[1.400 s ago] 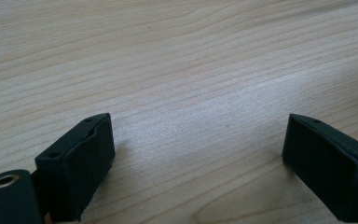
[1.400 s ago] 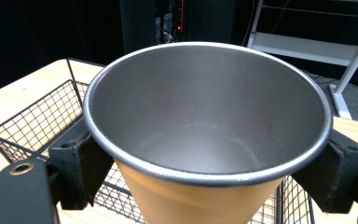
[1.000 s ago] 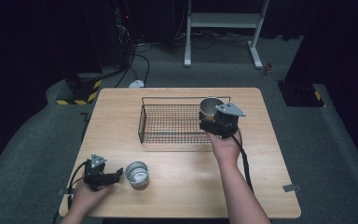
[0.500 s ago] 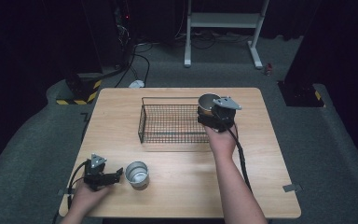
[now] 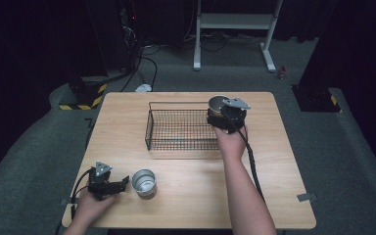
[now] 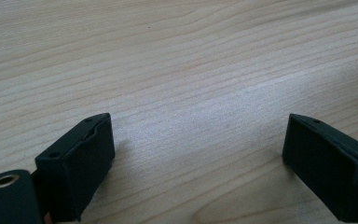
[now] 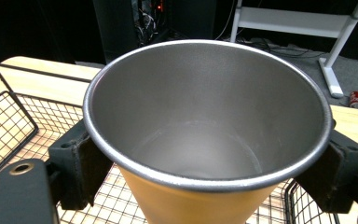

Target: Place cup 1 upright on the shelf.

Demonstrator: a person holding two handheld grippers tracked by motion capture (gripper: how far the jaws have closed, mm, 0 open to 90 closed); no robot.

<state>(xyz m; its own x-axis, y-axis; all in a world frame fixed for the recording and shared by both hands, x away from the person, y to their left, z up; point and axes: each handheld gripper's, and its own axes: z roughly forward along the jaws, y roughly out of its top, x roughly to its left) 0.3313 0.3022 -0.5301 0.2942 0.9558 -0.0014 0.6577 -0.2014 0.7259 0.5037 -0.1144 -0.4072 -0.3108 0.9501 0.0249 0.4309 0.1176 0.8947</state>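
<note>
right gripper (image 5: 223, 113): over the right end of the wire basket (image 5: 181, 128), toward the far right of the tabletop (image 5: 186, 196); grey three-cornered plate on top, cable trailing back along the forearm.
right fingers (image 7: 77, 163): pinching the cup just under its rim, one finger on each side, pads pressed against the outer wall.
held cup (image 7: 205, 135): metal, wide-mouthed, steel-grey inside, orange-tan outside; upright, mouth up, nothing inside; carried above the basket's right end, basket mesh visible below it in the right gripper view.
wire basket: black, rectangular, open top, sitting mid-tabletop toward the far edge; no contents visible through the mesh in the high view.
left gripper (image 5: 108, 182): near the front left corner of the tabletop, resting low, pointing right toward the second cup.
left fingers (image 6: 81, 163): spread apart, nothing between them; bare wood grain in the gap.
second cup (image 5: 143, 182): silver metal, upright, mouth up, standing on the tabletop just right of the left gripper's fingertips; apart from them, not touched.
spacing: second cup and basket well apart; held cup and second cup at opposite corners of the work area.
tabletop: light wood, rectangular.
surroundings: dark carpeted floor, white desk frame (image 5: 235, 24) behind the table, black-and-yellow striped block (image 5: 81, 98) at far left, small red can (image 7: 355, 99) on the floor near the frame's foot.
</note>
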